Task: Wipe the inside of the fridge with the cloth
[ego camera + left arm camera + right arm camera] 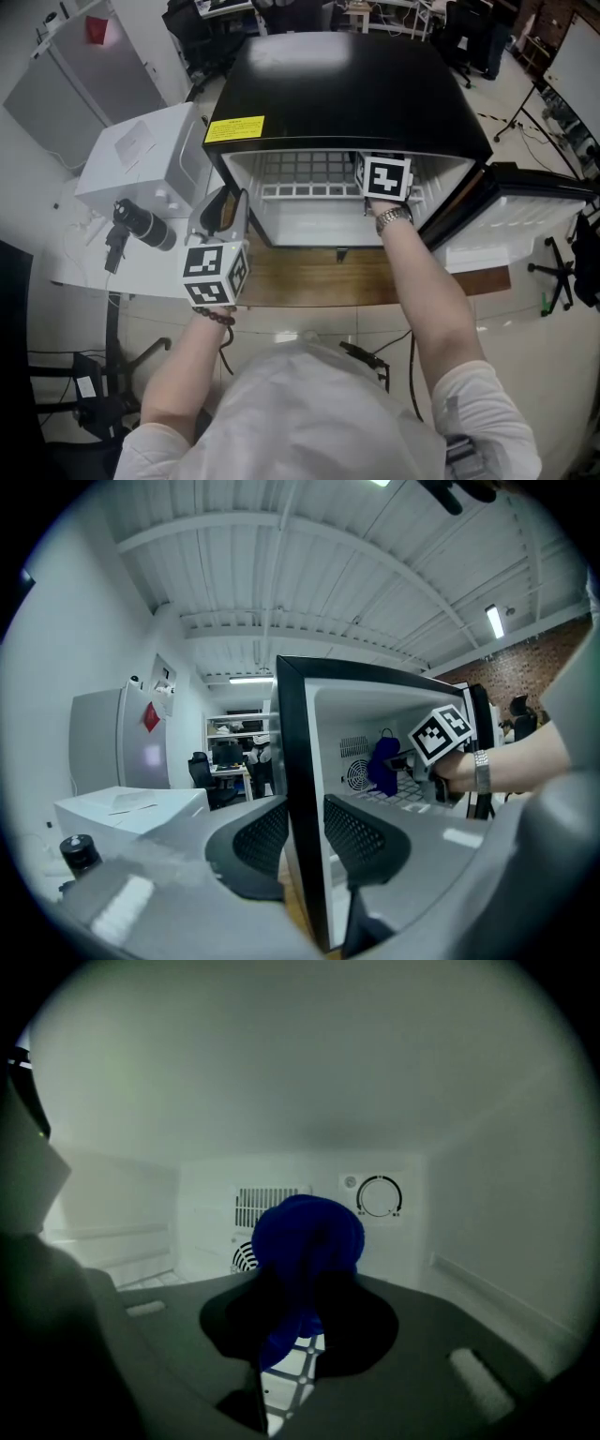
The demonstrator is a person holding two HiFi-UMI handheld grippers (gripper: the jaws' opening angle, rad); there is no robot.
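Fridge (347, 84) stood open; right gripper (302, 1302) clamped blue cloth (307, 1227) inside, toward 12 o'clock; left gripper (302, 832) pinched its 9 o'clock wall (292, 761). Wiping seemingly unfinished.

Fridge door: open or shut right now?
Open. The fridge door stands swung out to the right, leaving the wire shelf inside exposed.

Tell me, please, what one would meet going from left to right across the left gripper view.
Grey cabinet → fridge's side wall → blue cloth → marker cube of the right gripper → wristwatch.
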